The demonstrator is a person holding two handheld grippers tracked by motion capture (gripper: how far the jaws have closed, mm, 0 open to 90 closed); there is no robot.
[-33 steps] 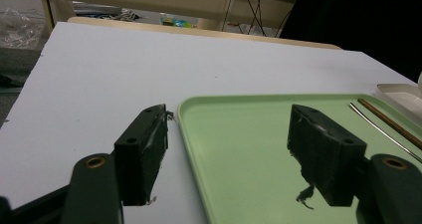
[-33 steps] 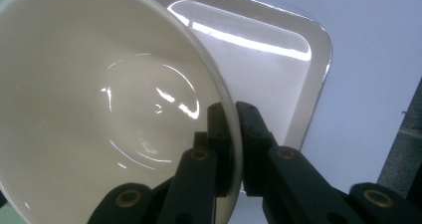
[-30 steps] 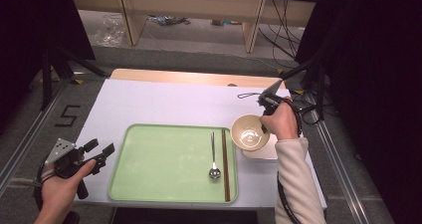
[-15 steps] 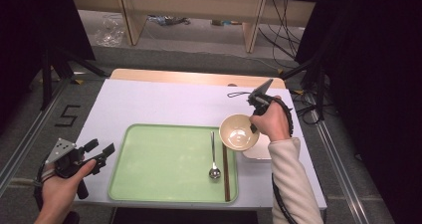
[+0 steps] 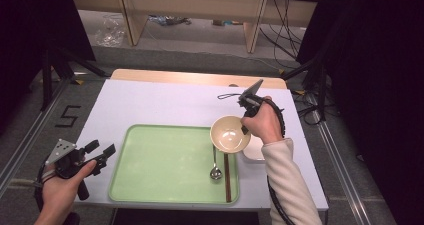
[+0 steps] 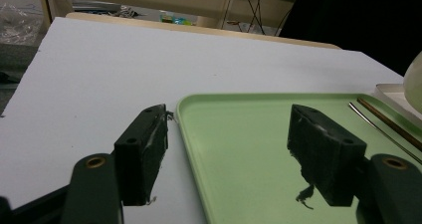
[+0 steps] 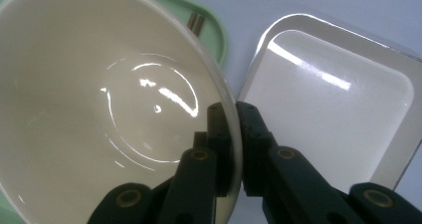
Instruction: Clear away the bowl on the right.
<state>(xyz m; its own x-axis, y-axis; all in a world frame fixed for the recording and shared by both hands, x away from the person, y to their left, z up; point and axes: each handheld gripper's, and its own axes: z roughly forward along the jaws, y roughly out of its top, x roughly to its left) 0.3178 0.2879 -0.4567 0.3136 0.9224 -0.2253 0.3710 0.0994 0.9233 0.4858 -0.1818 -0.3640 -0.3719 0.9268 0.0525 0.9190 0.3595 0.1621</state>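
The right gripper (image 7: 238,109) is clamped on the rim of the cream bowl (image 5: 229,133), one jaw inside and one outside, and the bowl is held above the right edge of the green tray (image 5: 165,160). Just right of the tray a white square dish (image 7: 328,114) is seen, while a spoon (image 5: 215,166) and chopsticks (image 5: 227,177) lie in the tray's right part. By the tray's left edge the left gripper (image 6: 229,149) is held with its jaws apart and nothing between them.

The tray's (image 5: 150,160) left and middle lie bare. A spoon (image 5: 215,165) and chopsticks (image 5: 227,177) crowd its right edge. The far tabletop (image 5: 165,102) is open.
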